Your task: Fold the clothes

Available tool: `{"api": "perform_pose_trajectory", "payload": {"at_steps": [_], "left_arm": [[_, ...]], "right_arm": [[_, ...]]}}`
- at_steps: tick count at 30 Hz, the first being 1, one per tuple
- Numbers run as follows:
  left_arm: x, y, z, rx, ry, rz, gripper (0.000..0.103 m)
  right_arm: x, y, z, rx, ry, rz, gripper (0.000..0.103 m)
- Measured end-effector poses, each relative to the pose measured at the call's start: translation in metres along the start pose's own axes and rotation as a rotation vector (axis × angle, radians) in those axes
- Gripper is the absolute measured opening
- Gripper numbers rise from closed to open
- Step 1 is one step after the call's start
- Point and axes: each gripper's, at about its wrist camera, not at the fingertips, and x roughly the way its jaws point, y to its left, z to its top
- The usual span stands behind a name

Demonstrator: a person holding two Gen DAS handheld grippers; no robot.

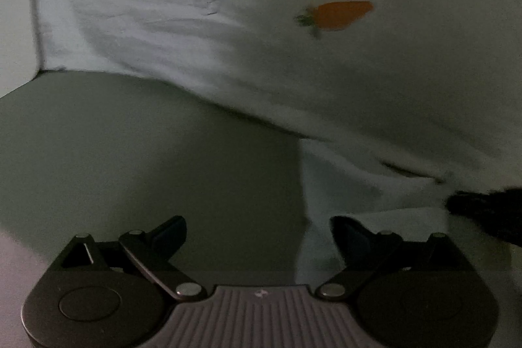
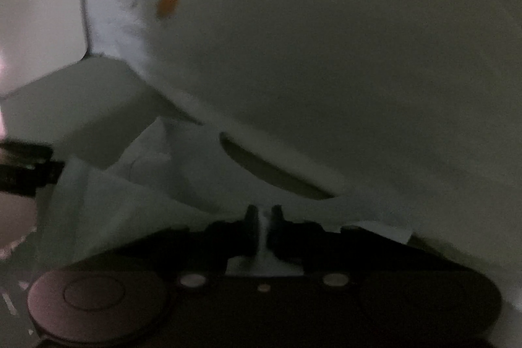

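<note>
right wrist view has the white garment (image 2: 326,70) filling most of the frame, with an orange carrot print (image 2: 169,1) at upper left. a thin fold of its edge stands between the pressed-together jaws of the right gripper (image 2: 262,217), which pinches the cloth. the bite looks narrow, so a sharp pull could slip the fabric free. in the left wrist view the same garment (image 1: 228,38) drapes over the grey-green surface (image 1: 130,158), and the left gripper (image 1: 257,234) is spread wide and holds nothing, its right finger (image 1: 350,237) over a loose flap. lifting one-handed may let the cloth sag and crease off-line. the room is dim; a pale wall (image 1: 16,22) shows beyond the surface.
</note>
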Motion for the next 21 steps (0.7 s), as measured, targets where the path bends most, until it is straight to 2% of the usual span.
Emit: {"api": "perform_pose_trajectory", "payload": {"at_steps": [3,5,6,9,12,14,16,19,21], "left_arm": [[0.006,0.008,0.002,-0.066,0.029,-0.013,0.098],[0.009,0.006,0.004,-0.04,0.047,-0.008,0.098],[0.009,0.006,0.004,-0.029,0.048,-0.007,0.098],[0.009,0.01,0.005,-0.039,0.051,-0.022,0.098],[0.012,0.011,0.005,-0.03,0.049,-0.025,0.099],[0.015,0.009,0.004,-0.015,0.046,-0.017,0.099],[0.017,0.007,0.004,-0.004,0.043,-0.01,0.1],[0.017,0.009,0.007,-0.027,0.047,-0.013,0.1],[0.013,0.017,0.009,-0.074,0.056,-0.012,0.1]], "right_arm": [[0.014,0.007,-0.005,-0.025,0.022,-0.052,0.012],[0.009,0.012,-0.004,-0.046,0.025,-0.109,0.027],[0.004,0.015,-0.002,-0.05,0.017,-0.14,0.037],[-0.02,0.02,0.005,-0.019,-0.023,-0.148,0.042],[-0.043,0.036,0.003,0.009,0.005,-0.145,0.042],[-0.056,0.051,-0.007,0.059,0.032,-0.078,0.04],[-0.057,0.066,-0.015,0.086,0.071,0.012,0.033],[-0.038,0.097,-0.018,0.009,0.111,0.094,0.024],[-0.02,0.116,-0.016,-0.029,0.107,0.099,0.025]]}}
